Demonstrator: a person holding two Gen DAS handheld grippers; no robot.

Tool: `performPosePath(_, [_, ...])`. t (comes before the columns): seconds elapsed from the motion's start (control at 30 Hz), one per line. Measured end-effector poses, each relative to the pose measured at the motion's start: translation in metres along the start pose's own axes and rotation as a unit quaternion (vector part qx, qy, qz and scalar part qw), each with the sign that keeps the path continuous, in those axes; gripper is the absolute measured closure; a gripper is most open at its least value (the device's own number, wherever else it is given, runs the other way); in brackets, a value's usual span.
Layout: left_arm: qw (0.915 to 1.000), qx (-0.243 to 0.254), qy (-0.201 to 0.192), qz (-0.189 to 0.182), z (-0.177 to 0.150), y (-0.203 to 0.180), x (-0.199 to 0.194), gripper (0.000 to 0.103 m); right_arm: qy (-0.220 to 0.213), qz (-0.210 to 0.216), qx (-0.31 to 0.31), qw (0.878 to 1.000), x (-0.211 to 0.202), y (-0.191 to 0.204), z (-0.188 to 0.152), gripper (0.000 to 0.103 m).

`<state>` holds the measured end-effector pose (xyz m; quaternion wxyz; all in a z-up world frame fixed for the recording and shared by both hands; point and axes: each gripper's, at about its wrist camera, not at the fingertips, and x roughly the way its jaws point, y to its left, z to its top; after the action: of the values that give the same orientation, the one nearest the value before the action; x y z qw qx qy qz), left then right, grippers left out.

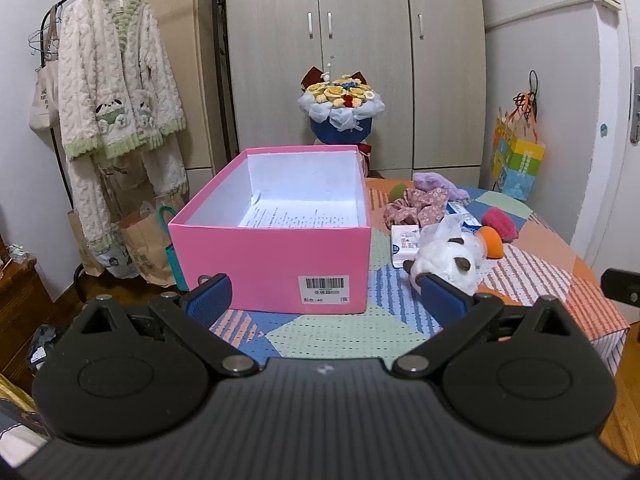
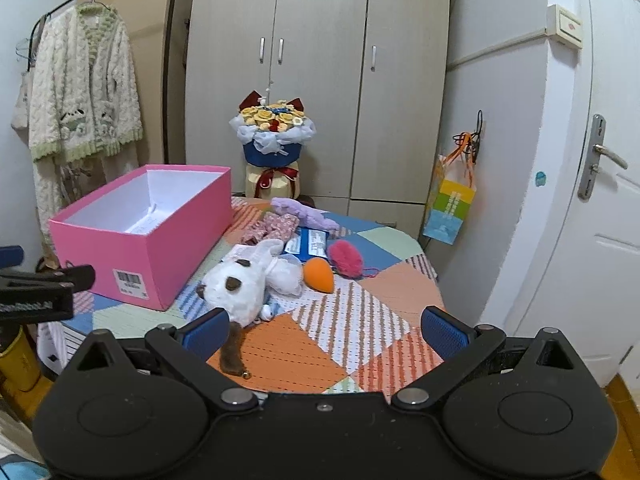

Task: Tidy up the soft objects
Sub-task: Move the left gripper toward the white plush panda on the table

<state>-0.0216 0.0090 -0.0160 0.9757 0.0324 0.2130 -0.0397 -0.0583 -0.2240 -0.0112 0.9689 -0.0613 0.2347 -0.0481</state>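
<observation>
An open pink box stands on the patchwork table, holding only a printed sheet. Right of it lie a white plush dog, an orange plush carrot, a pink fluffy ball, a floral fabric piece and a purple plush. My left gripper is open and empty in front of the box. My right gripper is open and empty, just short of the dog.
Blue tissue packs and a white packet lie among the toys. A flower bouquet stands behind the table, before a wardrobe. A robe hangs on a rack at left. A door is at right.
</observation>
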Motion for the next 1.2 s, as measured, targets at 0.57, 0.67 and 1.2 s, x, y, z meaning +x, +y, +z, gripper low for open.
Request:
performPosePath(0.57, [0.9997, 0.018, 0.005, -0.016, -0.006, 0.0, 0.002, 0.0, 0.006, -0.023, -0.008, 1.0, 0.007, 0.004, -0.006, 0.0])
performPosePath(0.67, [0.9997, 0.02, 0.0, -0.016, -0.007, -0.001, -0.001, 0.0, 0.005, -0.021, -0.009, 1.0, 0.007, 0.005, -0.006, 0.0])
performPosePath(1.2, [0.9992, 0.003, -0.032, -0.026, -0.011, 0.005, -0.008, 0.0, -0.015, -0.022, 0.001, 1.0, 0.004, 0.002, -0.009, 0.0])
